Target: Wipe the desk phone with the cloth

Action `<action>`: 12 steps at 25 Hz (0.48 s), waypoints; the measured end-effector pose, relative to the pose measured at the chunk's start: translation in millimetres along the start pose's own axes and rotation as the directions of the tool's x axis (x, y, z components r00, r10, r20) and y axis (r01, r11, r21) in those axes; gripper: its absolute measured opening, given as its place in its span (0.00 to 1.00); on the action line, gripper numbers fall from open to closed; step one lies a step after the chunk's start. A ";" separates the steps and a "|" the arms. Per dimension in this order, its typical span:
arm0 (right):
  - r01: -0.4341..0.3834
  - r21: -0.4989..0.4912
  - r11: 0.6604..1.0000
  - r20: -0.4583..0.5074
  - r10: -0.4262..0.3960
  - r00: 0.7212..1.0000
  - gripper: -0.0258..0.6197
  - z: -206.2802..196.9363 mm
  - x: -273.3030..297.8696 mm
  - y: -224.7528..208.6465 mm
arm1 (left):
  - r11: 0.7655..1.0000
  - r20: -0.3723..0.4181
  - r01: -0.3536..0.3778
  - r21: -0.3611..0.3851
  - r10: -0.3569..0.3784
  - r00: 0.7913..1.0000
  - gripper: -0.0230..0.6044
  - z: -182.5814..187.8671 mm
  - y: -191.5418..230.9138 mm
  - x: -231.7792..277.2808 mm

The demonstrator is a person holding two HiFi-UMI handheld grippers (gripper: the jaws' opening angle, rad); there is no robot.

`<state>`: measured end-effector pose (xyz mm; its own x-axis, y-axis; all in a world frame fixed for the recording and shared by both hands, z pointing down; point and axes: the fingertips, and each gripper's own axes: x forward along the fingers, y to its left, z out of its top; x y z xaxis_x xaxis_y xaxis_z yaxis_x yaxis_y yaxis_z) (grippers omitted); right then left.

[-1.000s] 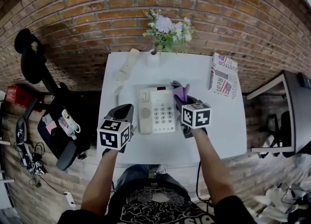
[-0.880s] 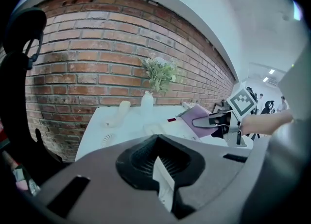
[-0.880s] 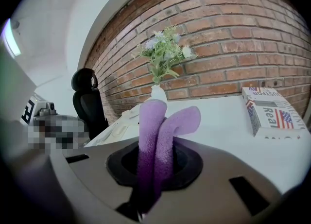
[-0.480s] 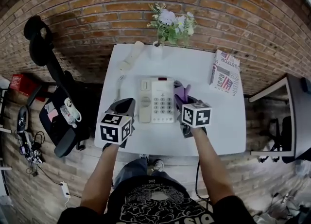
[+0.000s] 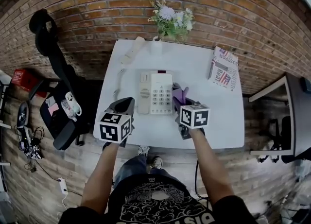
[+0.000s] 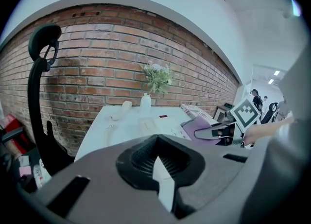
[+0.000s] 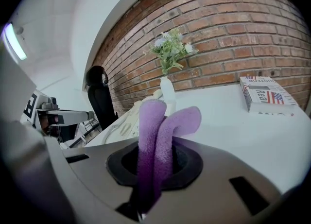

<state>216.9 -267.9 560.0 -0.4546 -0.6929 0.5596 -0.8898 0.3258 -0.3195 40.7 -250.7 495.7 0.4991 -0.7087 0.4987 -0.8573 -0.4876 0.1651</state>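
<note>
While gripping a folded purple fleecy cloth [image 7: 163,126] tight in the right tool [image 5: 178,102], holding it just beside the right edge of the cream push-button desk phone [image 5: 155,93], mid-way across the white rectangular worktop [image 5: 214,116]. Left tool [image 5: 124,105] clenched on nothing, near the phone's front left corner. Cream handset [image 5: 132,50] off-cradle, towards the far left edge.

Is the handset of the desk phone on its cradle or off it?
Off. The handset lies on the table near the vase, apart from the desk phone; its cord runs between them.
</note>
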 end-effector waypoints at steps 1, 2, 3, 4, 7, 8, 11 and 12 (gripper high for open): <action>-0.002 -0.001 1.000 -0.002 0.002 1.000 0.11 -3.2 -2.2 1.8 | 1.000 0.000 -0.001 -0.002 0.001 1.000 0.05 -2.0 -1.7 -2.4; -0.004 -0.001 1.000 -0.004 0.004 1.000 0.11 -6.1 -4.4 3.3 | 1.000 0.000 -0.002 -0.003 0.002 1.000 0.05 -4.1 -3.5 -4.7; -0.005 -0.001 1.000 -0.004 0.005 1.000 0.11 -8.6 -6.7 4.6 | 1.000 0.001 -0.003 -0.005 0.003 1.000 0.05 -6.0 -5.3 -7.0; -0.007 0.000 1.000 -0.003 0.007 1.000 0.11 -11.0 -8.9 5.9 | 1.000 0.003 -0.004 -0.005 0.004 1.000 0.05 -7.7 -7.0 -9.4; -0.013 0.006 1.000 -0.005 0.013 1.000 0.11 -19.7 -15.0 10.6 | 1.000 0.006 -0.006 -0.008 0.007 1.000 0.05 -13.0 -11.7 -17.8; -0.015 0.008 1.000 -0.006 0.015 1.000 0.11 -22.7 -17.2 12.2 | 1.000 0.007 -0.007 -0.010 0.008 1.000 0.05 -14.7 -13.2 -20.7; -0.020 0.011 1.000 -0.007 0.020 1.000 0.11 -29.7 -23.5 17.0 | 1.000 0.007 -0.012 -0.010 0.012 1.000 0.05 -17.7 -16.3 -27.7; -0.020 0.015 1.000 -0.006 0.020 1.000 0.11 -31.8 -26.0 17.8 | 1.000 0.007 -0.012 -0.008 0.012 1.000 0.05 -18.4 -17.6 -29.5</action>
<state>211.7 -223.6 564.1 -0.4723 -0.6828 0.5574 -0.8800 0.3299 -0.3416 38.7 -211.8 493.7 0.4898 -0.7183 0.4942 -0.8642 -0.4749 0.1663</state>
